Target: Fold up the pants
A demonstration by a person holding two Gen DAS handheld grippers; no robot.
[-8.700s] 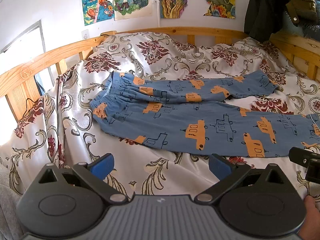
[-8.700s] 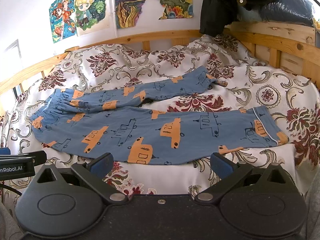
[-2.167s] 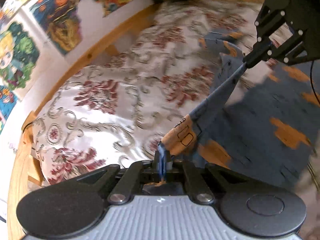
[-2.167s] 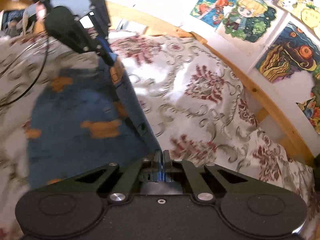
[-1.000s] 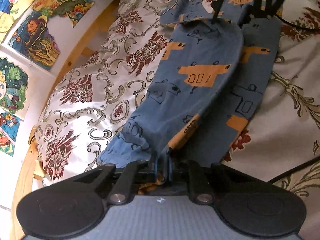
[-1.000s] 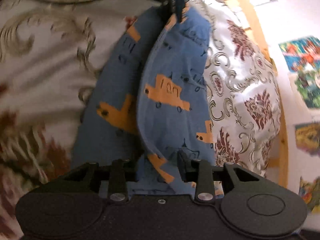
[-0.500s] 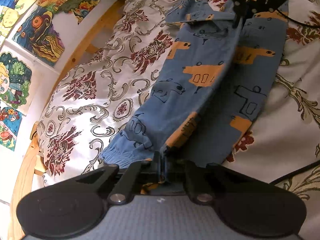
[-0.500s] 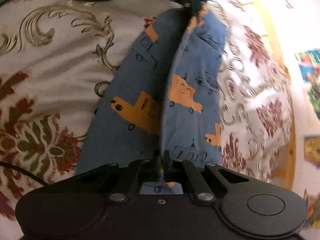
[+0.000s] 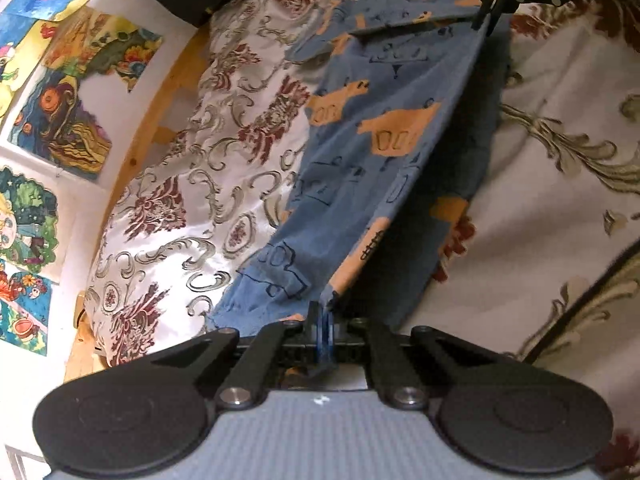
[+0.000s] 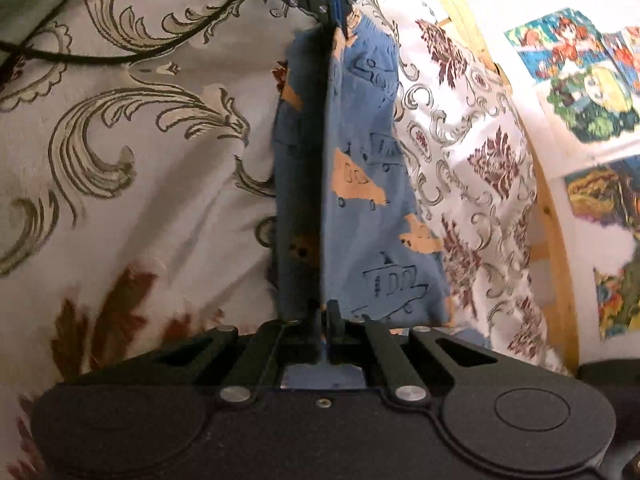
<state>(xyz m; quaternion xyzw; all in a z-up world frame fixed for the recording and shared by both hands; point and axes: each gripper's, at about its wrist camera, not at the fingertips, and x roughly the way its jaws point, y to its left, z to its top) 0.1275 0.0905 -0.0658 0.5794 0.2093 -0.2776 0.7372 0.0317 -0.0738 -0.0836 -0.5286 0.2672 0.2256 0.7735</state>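
Left wrist view: the left hand-held gripper (image 9: 322, 320) is clenched on an edge of the blue cotton pants with orange vehicle prints (image 9: 360, 152). The cloth stretches taut ahead of it to the right hand-held gripper (image 9: 490, 20), above the floral satin bedspread (image 9: 192, 184).

Right wrist view: the right hand-held gripper (image 10: 325, 320) is pinched on the pants (image 10: 372, 200), whose raised fold runs straight ahead to the left hand-held gripper (image 10: 338, 8). The bedspread (image 10: 140, 168) lies on both sides.

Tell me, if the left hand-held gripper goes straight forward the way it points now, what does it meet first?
Probably the pants themselves: the left hand-held gripper is shut on their edge, which stretches ahead to the right hand-held gripper facing it. Depth is unclear.
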